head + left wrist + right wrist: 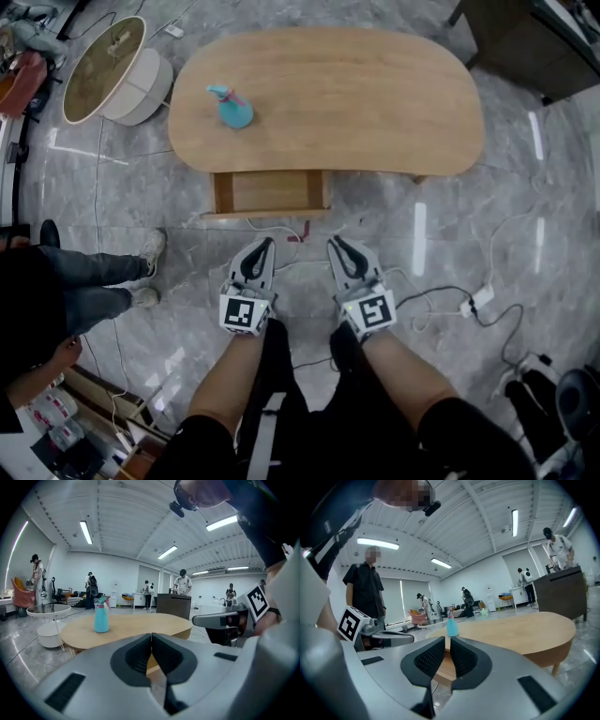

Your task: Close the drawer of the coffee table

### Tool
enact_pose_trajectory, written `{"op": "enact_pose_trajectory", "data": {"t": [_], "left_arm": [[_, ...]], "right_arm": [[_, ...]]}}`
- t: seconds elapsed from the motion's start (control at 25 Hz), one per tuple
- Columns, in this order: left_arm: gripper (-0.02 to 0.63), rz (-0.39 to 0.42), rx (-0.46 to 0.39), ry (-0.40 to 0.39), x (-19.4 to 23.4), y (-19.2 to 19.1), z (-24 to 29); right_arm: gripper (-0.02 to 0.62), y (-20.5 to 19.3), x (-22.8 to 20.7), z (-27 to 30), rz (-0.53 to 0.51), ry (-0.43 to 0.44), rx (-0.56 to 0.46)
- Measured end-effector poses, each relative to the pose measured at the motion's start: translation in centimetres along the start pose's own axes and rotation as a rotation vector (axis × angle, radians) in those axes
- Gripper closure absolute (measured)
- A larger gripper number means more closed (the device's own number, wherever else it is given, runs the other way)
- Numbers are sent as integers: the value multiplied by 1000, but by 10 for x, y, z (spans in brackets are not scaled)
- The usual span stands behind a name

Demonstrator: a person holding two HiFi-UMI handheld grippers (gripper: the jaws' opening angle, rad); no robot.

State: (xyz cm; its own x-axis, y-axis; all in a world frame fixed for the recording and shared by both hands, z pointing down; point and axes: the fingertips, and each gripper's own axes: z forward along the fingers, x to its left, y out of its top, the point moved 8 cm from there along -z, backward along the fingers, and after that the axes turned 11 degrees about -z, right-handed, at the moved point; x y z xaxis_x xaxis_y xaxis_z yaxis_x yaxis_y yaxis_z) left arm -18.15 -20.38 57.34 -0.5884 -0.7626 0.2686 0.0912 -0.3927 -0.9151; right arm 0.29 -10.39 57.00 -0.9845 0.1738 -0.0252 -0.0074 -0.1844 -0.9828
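The wooden coffee table has its drawer pulled out toward me, and the inside looks empty. Both grippers hover over the floor just short of the drawer front, not touching it. My left gripper is shut with nothing in it and points at the drawer's middle. My right gripper is shut and empty too, aimed near the drawer's right corner. In the left gripper view the closed jaws sit below the tabletop. The right gripper view shows its jaws before the table.
A blue spray bottle stands on the tabletop's left part. A round white side table is at the far left. A person's legs stand left of me. Cables and a power strip lie on the floor to the right.
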Motion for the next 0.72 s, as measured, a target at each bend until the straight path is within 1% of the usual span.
{"op": "enact_pose_trajectory", "data": {"t": [0.12,0.28,0.44,0.56,0.72], "left_arm": [[600,4,20,-33,24,-14,2],[600,21,42,-95,57,-30,-3],[600,37,73,-146,84,-50,-3],[600,37,69,-173,100,-73,6],[600,49,85,-198,118,-112,25]], "right_arm": [[572,-11,6,20,-9,-28,13],[572,-24,22,46,-20,-73,11],[572,-52,37,68,-48,-85,23],[572,-80,45,81,-60,-82,21],[573,-116,51,102,-110,-43,28]]}}
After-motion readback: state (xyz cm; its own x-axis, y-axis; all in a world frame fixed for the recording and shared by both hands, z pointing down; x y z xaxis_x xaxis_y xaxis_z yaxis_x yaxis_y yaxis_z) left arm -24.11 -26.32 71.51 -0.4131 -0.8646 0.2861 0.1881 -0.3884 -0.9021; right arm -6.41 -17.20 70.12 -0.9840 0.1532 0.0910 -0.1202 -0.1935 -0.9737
